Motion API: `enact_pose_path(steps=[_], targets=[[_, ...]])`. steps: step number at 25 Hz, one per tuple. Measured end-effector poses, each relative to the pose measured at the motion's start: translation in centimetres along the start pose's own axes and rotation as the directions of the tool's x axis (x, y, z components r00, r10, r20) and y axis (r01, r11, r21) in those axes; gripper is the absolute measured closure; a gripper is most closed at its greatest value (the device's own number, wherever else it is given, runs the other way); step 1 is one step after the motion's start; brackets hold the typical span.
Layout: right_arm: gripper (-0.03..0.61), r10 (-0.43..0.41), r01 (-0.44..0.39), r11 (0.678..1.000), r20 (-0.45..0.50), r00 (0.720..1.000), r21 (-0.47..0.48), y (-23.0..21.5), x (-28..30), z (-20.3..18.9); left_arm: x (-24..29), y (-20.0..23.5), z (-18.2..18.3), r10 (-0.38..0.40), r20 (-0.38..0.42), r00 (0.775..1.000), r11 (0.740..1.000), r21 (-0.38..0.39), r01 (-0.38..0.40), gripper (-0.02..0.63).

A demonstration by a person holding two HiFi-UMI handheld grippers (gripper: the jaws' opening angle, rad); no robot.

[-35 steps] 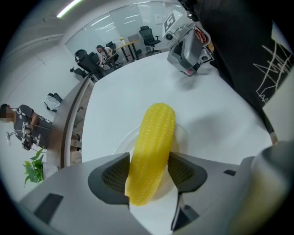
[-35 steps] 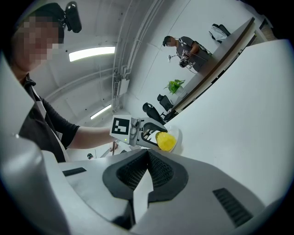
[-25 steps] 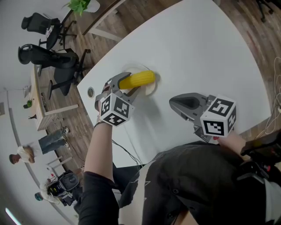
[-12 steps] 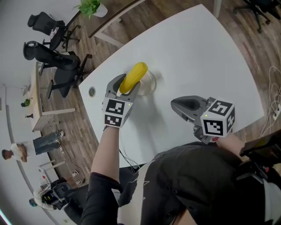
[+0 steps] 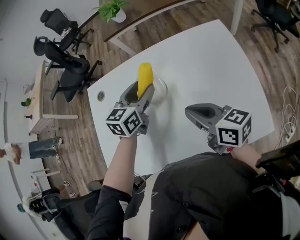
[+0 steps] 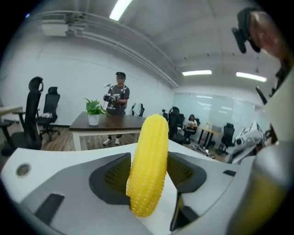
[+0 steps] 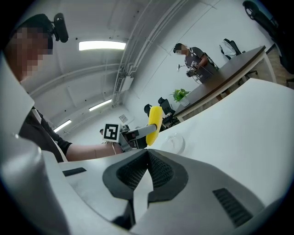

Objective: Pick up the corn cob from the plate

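The yellow corn cob (image 5: 144,78) stands nearly upright, clamped between the jaws of my left gripper (image 5: 142,92) and lifted above the clear glass plate (image 5: 161,89). In the left gripper view the corn cob (image 6: 148,163) fills the gap, both dark pads pressed on its sides. The right gripper view shows that corn cob (image 7: 154,123) raised over the plate (image 7: 176,142). My right gripper (image 5: 193,112) hovers over the white table (image 5: 211,61) to the right of the plate; its jaws (image 7: 147,170) meet with nothing between them.
The white table has a round cable port (image 5: 101,96) near its left edge. Beyond the table stand black office chairs (image 5: 58,42), a wooden desk with a potted plant (image 5: 114,11), and people further off. A cable (image 5: 287,122) trails on the floor at right.
My left gripper rose off the plate with the corn cob and rolled, turning the cob from lying sideways to standing upright. The right gripper lifted slightly.
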State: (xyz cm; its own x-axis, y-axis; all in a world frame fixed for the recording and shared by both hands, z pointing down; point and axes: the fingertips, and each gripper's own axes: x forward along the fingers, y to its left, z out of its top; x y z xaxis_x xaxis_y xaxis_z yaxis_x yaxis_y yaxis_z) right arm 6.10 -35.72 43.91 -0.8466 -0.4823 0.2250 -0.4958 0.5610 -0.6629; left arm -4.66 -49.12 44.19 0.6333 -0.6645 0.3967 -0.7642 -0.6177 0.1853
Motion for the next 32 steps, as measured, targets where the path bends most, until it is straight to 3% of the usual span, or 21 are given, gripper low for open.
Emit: enact_pose_path(steps=[3, 8, 17, 22, 28, 32], targets=[[0.565, -0.007, 0.007, 1.000, -0.003, 1.000, -0.017, 0.0, -0.2, 0.2, -0.9, -0.1, 1.1, 0.008, 0.080, 0.997, 0.992, -0.127, 0.002, 0.362], [0.565, -0.014, 0.013, 0.999, -0.004, 1.000, -0.036, -0.1, -0.5, 0.8, -2.1, -0.9, 2.7, 0.016, 0.161, 0.987, 0.979, -0.202, 0.017, 0.362], [0.565, -0.001, 0.002, 0.994, 0.010, 1.000, -0.109, 2.2, -0.6, 1.6, -6.5, -6.2, 5.9, -0.094, 0.287, 0.953, 0.960, -0.228, 0.163, 0.364], [0.565, -0.001, 0.005, 0.992, 0.028, 1.000, -0.123, 4.6, -1.1, 1.7, -10.3, -8.5, 8.5, -0.155, 0.393, 0.906, 0.931, -0.249, 0.267, 0.364], [0.565, -0.010, 0.018, 0.987, 0.055, 0.998, -0.157, 6.8, -1.9, 2.1, -13.9, -11.2, 10.6, -0.227, 0.479, 0.848, 0.904, -0.220, 0.367, 0.364], [0.565, -0.027, 0.039, 0.982, 0.069, 0.997, -0.184, 9.0, -2.9, 0.9, -16.3, -12.8, 9.9, -0.248, 0.494, 0.833, 0.893, -0.216, 0.395, 0.364]])
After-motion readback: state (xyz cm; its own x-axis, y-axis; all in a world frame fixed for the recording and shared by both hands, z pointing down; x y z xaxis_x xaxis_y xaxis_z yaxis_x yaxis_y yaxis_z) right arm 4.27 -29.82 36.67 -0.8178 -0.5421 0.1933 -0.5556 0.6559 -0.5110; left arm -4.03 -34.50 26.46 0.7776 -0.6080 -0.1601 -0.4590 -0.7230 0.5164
